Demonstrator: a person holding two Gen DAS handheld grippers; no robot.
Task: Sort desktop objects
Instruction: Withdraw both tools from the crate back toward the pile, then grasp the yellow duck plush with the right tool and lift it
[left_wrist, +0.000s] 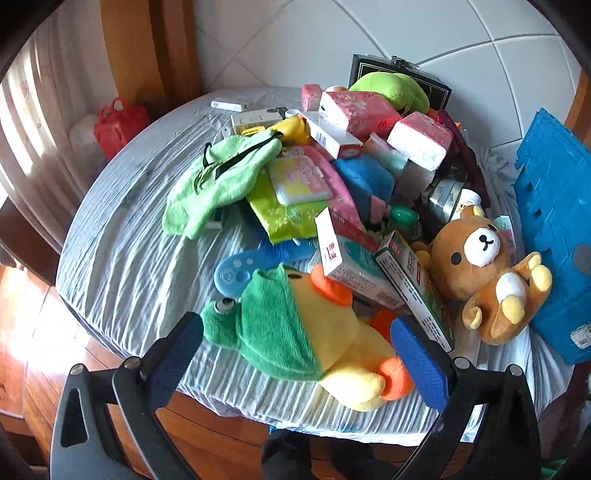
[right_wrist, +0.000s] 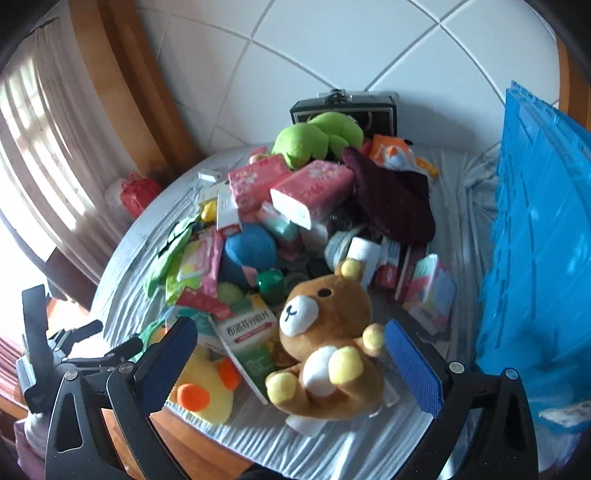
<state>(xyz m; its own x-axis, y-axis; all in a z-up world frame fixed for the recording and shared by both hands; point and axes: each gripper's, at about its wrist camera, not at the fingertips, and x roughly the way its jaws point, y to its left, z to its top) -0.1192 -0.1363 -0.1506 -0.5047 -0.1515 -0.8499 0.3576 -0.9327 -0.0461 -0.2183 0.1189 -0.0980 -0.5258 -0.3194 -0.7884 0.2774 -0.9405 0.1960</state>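
While both grippers are hovering with fingers apart, left gripper (left_wrist: 299, 354) is straddling the duck (left_wrist: 317, 332) at the counter's near edge; right gripper (right_wrist: 291, 358) is framing the bear (right_wrist: 325, 343).

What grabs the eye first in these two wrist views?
The heaped pile of boxes, tissue packs and plush toys mid-table, on the striped cloth. At its near edge, the yellow duck plush in a green frog hood lies between the open left gripper fingers; the brown bear plush lies between the open right gripper fingers. A blue crate stands at right.
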